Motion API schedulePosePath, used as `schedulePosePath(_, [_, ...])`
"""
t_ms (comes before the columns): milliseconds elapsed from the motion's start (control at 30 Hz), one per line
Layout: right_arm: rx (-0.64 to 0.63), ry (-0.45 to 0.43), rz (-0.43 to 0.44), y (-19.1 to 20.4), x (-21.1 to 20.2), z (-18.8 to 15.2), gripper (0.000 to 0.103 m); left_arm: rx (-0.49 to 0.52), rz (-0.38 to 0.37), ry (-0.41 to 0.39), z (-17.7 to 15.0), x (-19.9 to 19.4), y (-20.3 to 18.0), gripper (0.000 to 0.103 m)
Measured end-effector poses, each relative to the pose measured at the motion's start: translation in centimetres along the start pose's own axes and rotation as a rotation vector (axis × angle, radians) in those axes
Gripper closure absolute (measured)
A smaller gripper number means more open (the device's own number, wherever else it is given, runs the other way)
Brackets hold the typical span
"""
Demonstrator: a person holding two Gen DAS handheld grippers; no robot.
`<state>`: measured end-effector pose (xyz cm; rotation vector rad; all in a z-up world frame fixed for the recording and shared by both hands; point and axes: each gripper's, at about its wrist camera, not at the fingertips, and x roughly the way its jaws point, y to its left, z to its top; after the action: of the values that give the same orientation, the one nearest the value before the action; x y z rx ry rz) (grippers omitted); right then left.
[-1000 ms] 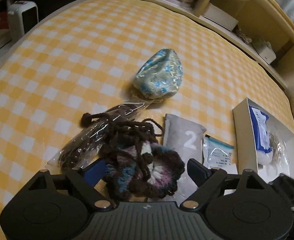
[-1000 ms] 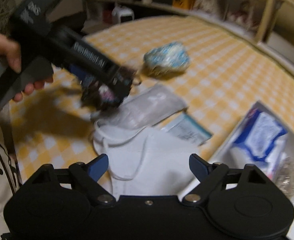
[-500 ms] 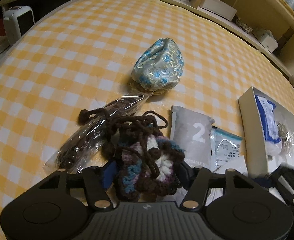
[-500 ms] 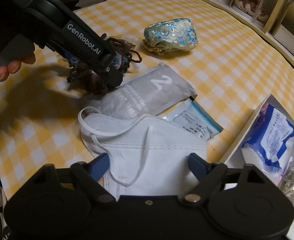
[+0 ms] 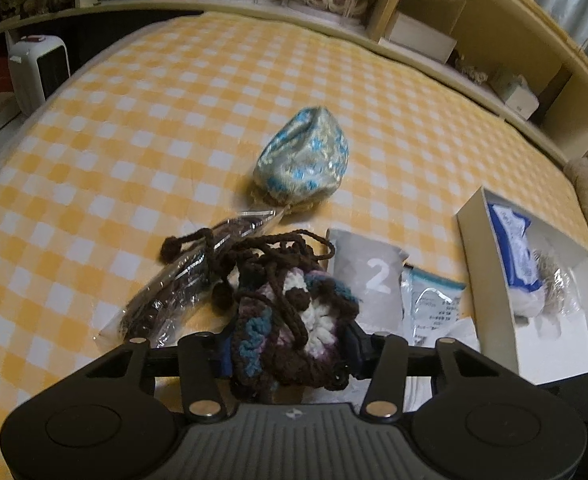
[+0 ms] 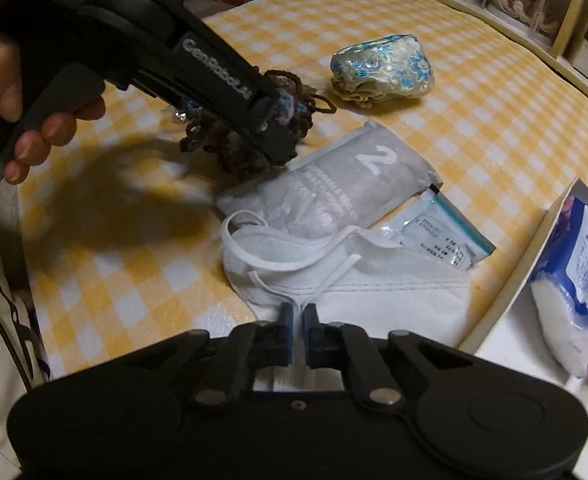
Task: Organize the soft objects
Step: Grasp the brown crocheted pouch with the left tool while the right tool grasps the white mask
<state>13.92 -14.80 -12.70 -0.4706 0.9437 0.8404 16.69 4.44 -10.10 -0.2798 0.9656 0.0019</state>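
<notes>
My left gripper (image 5: 289,354) is shut on a brown, white and blue crocheted pouch (image 5: 294,320) with loose drawstrings, held just above the yellow checked table (image 5: 133,140). The pouch also shows in the right wrist view (image 6: 253,148), under the left gripper (image 6: 269,136). My right gripper (image 6: 298,330) is shut on the near edge of a white face mask (image 6: 354,288) lying on the table. A blue floral fabric pouch (image 5: 304,164) sits farther back, also seen in the right wrist view (image 6: 386,68).
A grey packet marked 2 (image 6: 350,184) and a small blue-white sachet (image 6: 446,236) lie beside the mask. A clear bag of brown beads (image 5: 181,292) lies left. A white box (image 5: 486,272) at right holds a blue tissue pack (image 6: 574,272). Shelves line the far edge.
My left gripper closed on the crocheted pouch and lifted it slightly. My right gripper moved down to the mask and closed on its near edge.
</notes>
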Motion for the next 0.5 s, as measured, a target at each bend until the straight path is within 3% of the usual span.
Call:
schedulePosePath(367, [0.136,-0.179,0.054,-1.1,-4.2,0.8,0.101,0.010,-0.016,-0.109,0.2,-2.7,-0.4,0.053])
schedulePosePath(500, [0.185,-0.242,0.132,-1.3,-5.8,0.8,0.101,0.019,-0.024,-0.136,0.3,-3.3,-0.6,0.053])
